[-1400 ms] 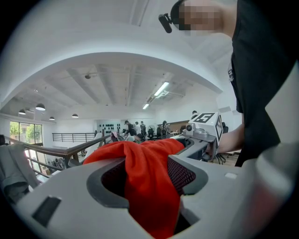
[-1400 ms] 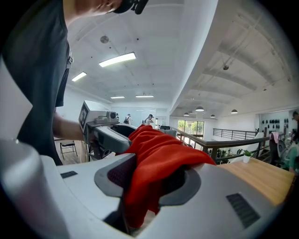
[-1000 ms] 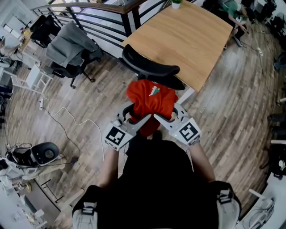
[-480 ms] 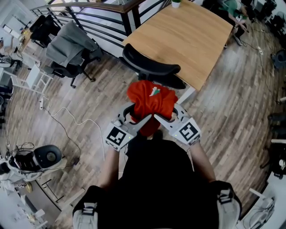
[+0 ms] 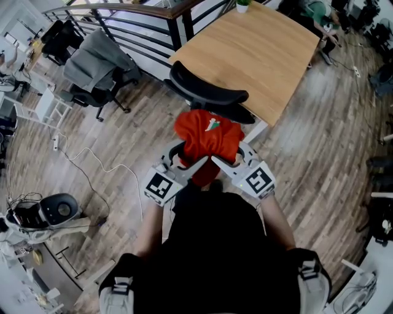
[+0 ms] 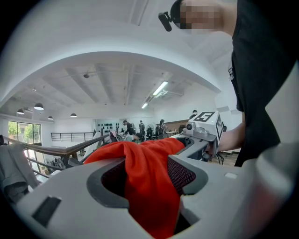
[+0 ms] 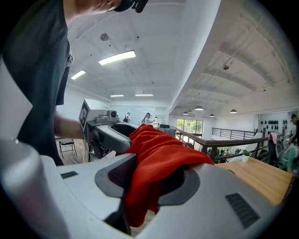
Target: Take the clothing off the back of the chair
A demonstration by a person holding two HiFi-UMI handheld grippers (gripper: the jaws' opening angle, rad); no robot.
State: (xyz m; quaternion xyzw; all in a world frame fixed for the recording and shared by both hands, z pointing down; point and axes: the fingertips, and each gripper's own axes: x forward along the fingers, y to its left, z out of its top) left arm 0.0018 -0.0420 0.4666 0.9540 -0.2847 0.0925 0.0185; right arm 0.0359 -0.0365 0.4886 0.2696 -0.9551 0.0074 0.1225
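Note:
A red garment (image 5: 206, 142) is bunched up in the air between my two grippers, just in front of my body and on the near side of the black office chair (image 5: 207, 93). My left gripper (image 5: 182, 160) is shut on its left part; red cloth (image 6: 145, 186) hangs down through the jaws. My right gripper (image 5: 233, 158) is shut on its right part, with the cloth (image 7: 156, 165) draped over and between the jaws. The chair's curved black back is bare and stands tucked against the wooden table (image 5: 252, 52).
A second chair with a grey jacket (image 5: 95, 58) stands at the far left by a dark railing (image 5: 129, 12). Cables (image 5: 92, 162) lie on the wood floor at left, near a machine (image 5: 46, 214) low at the left edge.

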